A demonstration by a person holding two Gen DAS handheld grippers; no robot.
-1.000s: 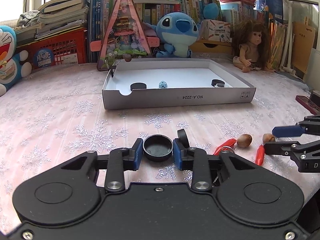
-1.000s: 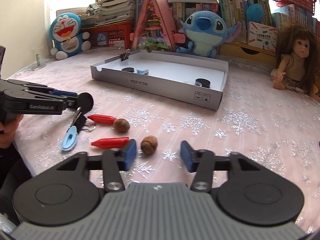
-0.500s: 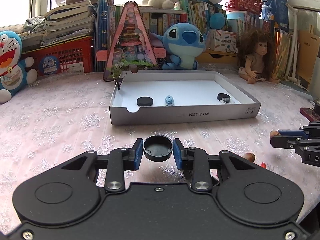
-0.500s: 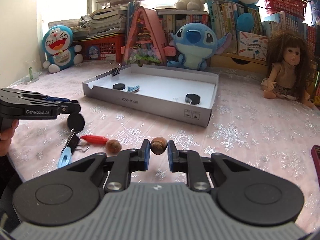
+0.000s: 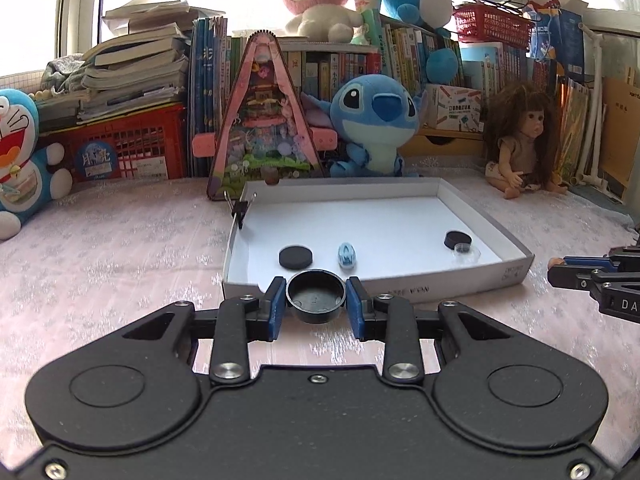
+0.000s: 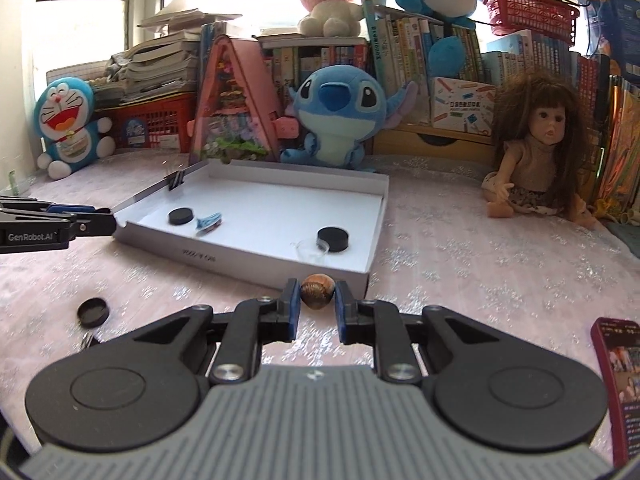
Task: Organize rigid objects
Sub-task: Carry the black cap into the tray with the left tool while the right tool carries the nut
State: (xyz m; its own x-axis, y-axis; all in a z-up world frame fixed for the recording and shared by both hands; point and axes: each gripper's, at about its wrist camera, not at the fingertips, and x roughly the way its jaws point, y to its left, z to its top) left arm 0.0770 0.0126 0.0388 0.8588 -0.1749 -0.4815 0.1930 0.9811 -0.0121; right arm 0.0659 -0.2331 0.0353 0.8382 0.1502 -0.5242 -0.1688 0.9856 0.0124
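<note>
My left gripper (image 5: pixel 316 298) is shut on a black round cap (image 5: pixel 316 294), held above the table just before the near wall of the white tray (image 5: pixel 516 254). My right gripper (image 6: pixel 317 294) is shut on a brown nut (image 6: pixel 317 290), raised near the tray's (image 6: pixel 378 216) near right corner. Inside the tray lie two black discs (image 5: pixel 295 257) (image 5: pixel 456 239), a light blue clip (image 5: pixel 346 255) and a clear lid (image 5: pixel 466 251). In the right wrist view the left gripper's arm (image 6: pixel 56 226) reaches in from the left.
Another black cap (image 6: pixel 93 312) lies on the pink snowflake cloth (image 6: pixel 460 264) at the left. A red phone (image 6: pixel 618 380) lies at the right edge. A binder clip (image 5: pixel 240 210) grips the tray's far left corner. Plush toys, a doll (image 6: pixel 536 160), and books line the back.
The right gripper closed on the nut and lifted it. Both grippers rose and moved toward the tray, the left still carrying its cap.
</note>
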